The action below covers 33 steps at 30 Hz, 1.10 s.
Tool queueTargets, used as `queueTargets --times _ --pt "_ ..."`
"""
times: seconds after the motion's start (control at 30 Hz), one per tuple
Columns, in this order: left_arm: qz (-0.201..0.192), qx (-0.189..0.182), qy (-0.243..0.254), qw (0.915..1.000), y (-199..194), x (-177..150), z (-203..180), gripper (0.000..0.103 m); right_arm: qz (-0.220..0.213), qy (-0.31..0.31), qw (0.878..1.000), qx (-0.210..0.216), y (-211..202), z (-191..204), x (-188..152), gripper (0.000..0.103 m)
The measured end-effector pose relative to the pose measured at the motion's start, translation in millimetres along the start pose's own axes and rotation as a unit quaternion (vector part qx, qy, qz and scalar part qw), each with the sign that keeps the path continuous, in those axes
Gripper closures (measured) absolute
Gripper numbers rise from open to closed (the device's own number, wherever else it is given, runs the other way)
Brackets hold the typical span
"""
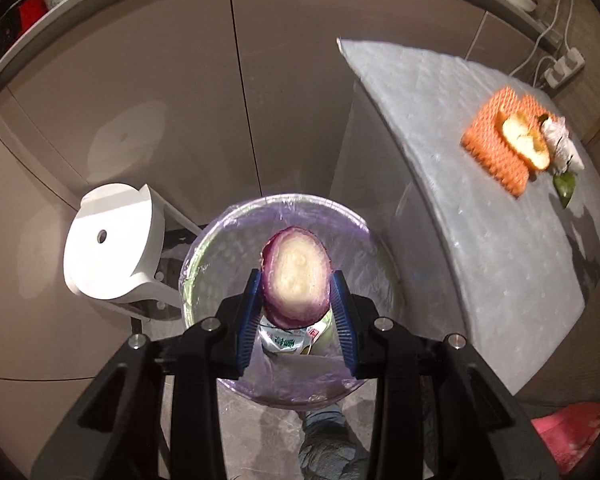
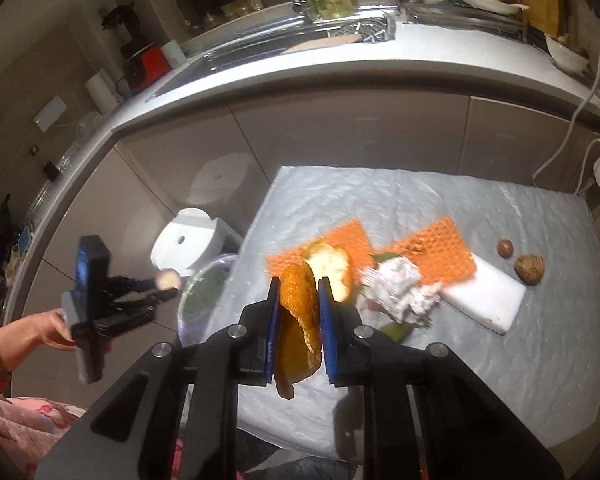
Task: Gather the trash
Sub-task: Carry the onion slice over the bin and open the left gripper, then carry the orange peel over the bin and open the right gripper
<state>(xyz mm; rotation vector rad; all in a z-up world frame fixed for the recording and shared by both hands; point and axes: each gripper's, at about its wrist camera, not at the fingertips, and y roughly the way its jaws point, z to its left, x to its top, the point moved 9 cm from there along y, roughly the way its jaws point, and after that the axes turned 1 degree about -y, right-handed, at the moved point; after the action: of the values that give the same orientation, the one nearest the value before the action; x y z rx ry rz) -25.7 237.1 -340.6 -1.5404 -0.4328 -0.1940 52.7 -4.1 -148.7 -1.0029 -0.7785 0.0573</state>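
Observation:
My left gripper (image 1: 296, 280) is shut on a purple onion slice (image 1: 296, 276) and holds it over the open trash bin (image 1: 228, 228), lined with a clear bag; a green-printed packet (image 1: 284, 340) lies inside. The left gripper also shows in the right wrist view (image 2: 168, 280), beside the bin (image 2: 204, 292). My right gripper (image 2: 298, 284) is shut on an orange peel (image 2: 298, 320) above the table (image 2: 500, 360). On the table lie another peel piece (image 2: 332, 268), crumpled tissue (image 2: 400, 284), orange mesh pieces (image 2: 432, 256), a white block (image 2: 488, 300) and two nut shells (image 2: 528, 268).
The bin's white lid (image 1: 112, 240) stands open at its left. Beige cabinet doors (image 1: 180, 80) are behind. A counter with a sink (image 2: 300, 36) and dish rack runs along the back. Power cords (image 2: 572, 128) hang at the right. The person's pink sleeve (image 2: 20, 420) is at lower left.

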Motion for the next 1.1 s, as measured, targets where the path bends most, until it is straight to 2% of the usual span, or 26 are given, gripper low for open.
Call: queueTargets --times 0.1,0.17,0.37,0.43,0.53,0.7,0.77,0.83,0.97,1.1 --pt "0.039 -0.014 0.001 0.9991 29 -10 3 0.067 0.002 -0.008 1.000 0.007 9 26 8 0.084" --pt "0.058 -0.017 0.005 0.9982 43 -14 5 0.058 0.009 -0.012 1.000 0.010 16 39 9 0.084" --pt "0.053 -0.022 0.030 0.9979 49 -12 7 0.037 0.027 -0.024 0.999 0.021 34 73 4 0.084" --pt "0.047 -0.026 0.032 0.9980 45 -11 8 0.033 0.031 -0.027 0.999 0.026 39 82 2 0.084" --pt "0.043 -0.030 0.035 0.9980 38 -10 12 0.033 0.037 -0.034 0.998 0.034 47 96 -1 0.084" --pt "0.020 -0.031 0.030 0.9989 -6 -5 21 0.030 0.060 -0.054 0.995 0.057 82 123 -8 0.084" --pt "0.006 -0.017 0.024 0.9995 -32 -3 30 0.019 0.075 -0.056 0.993 0.066 106 132 -14 0.084" --pt "-0.008 -0.006 0.014 0.9998 -58 -1 40 0.014 0.096 -0.058 0.991 0.073 135 141 -22 0.084" --pt "-0.032 0.012 -0.010 0.9994 -100 -1 58 0.010 0.136 -0.063 0.985 0.085 191 159 -41 0.083" --pt "-0.048 0.029 -0.026 0.9981 -126 -4 71 0.010 0.172 -0.090 0.978 0.074 238 170 -60 0.074"
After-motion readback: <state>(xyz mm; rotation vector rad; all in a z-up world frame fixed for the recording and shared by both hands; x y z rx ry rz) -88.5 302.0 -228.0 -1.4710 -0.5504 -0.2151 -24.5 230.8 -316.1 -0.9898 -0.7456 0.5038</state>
